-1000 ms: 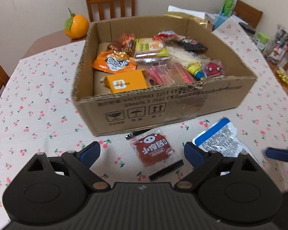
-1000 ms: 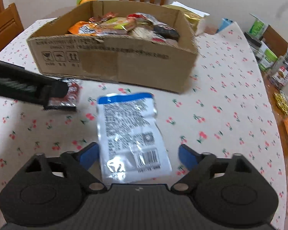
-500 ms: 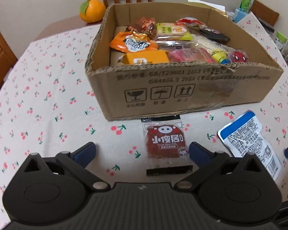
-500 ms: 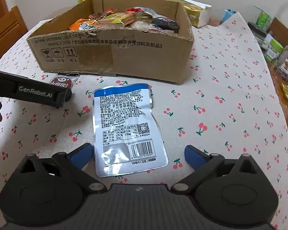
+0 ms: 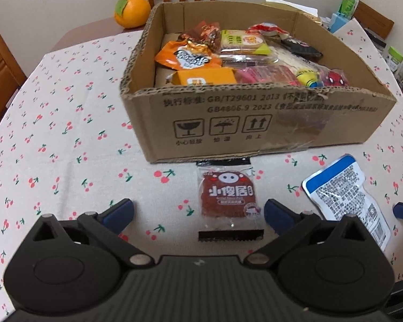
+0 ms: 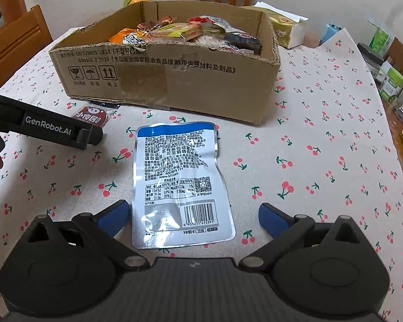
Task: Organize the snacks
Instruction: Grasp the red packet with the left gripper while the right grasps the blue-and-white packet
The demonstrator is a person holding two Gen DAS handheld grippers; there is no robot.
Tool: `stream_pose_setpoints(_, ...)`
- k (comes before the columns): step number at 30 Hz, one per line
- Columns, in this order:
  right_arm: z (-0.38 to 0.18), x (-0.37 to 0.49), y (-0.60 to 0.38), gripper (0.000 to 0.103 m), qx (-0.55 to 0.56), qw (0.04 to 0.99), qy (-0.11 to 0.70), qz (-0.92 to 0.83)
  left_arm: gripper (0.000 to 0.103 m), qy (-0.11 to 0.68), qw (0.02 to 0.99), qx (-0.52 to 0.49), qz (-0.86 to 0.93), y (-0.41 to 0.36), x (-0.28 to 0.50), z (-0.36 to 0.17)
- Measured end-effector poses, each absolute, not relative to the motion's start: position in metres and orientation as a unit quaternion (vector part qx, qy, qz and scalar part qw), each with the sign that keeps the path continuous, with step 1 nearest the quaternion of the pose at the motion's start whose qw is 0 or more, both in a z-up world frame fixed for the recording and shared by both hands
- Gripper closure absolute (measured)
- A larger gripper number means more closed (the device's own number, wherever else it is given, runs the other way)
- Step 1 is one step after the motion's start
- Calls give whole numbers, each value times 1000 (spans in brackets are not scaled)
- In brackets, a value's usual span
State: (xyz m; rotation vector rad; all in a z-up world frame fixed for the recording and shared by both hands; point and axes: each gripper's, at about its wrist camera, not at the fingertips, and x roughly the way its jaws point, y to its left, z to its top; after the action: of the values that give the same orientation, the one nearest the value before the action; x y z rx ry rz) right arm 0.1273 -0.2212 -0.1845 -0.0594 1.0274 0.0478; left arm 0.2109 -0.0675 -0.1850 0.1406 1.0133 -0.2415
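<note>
Left wrist view first: we see the left gripper [image 5: 198,212] tilted down over the cherry-print tablecloth [image 5: 67,134], jaws spread wide and empty, the small red snack packet [image 5: 228,196] flat between them and apart from both pads. Its far end lies just beside, maybe touching, the near wall of the cardboard box [image 5: 255,123] of snacks; we cannot tell which. A thin flat packet could slip out of a pinch, or the cloth could bunch up with it.

To the right, our right gripper [image 6: 192,217] is angled down likewise, jaws wide and empty, straddling the near end of the silver-and-blue pouch [image 6: 180,185]. That pouch looks slick and limp, so a shallow grip could let it slide or fold. With the grippers so close, they could collide.
</note>
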Motion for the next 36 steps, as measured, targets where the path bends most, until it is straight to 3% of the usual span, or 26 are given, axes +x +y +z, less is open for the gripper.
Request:
stream_pose_setpoints(3, -185, 129, -220, 0, -30, 871, 490, 26, 3, 474, 868, 82, -124, -78, 211, -183)
stream_pose_setpoints(10, -185, 133, -220, 0, -33, 868, 494, 33, 37, 465, 870, 79, -147, -88, 207, -176)
stream_pose_setpoints(16, -185, 140, -214, 0, -44, 867, 494, 57, 51, 462, 870, 79, -151, -90, 207, -174)
stream_pose_setpoints(22, -184, 149, -208, 3, -54, 869, 487, 73, 54, 464, 869, 78, -155, -86, 207, -173)
stream_pose_setpoints(27, -179, 152, -206, 22, -58, 870, 482, 80, 51, 462, 870, 80, -151, -88, 207, -173)
stream_pose_setpoints(36, -173, 148, -206, 28, -51, 871, 484, 71, 59, 466, 866, 74, -164, -84, 205, -171)
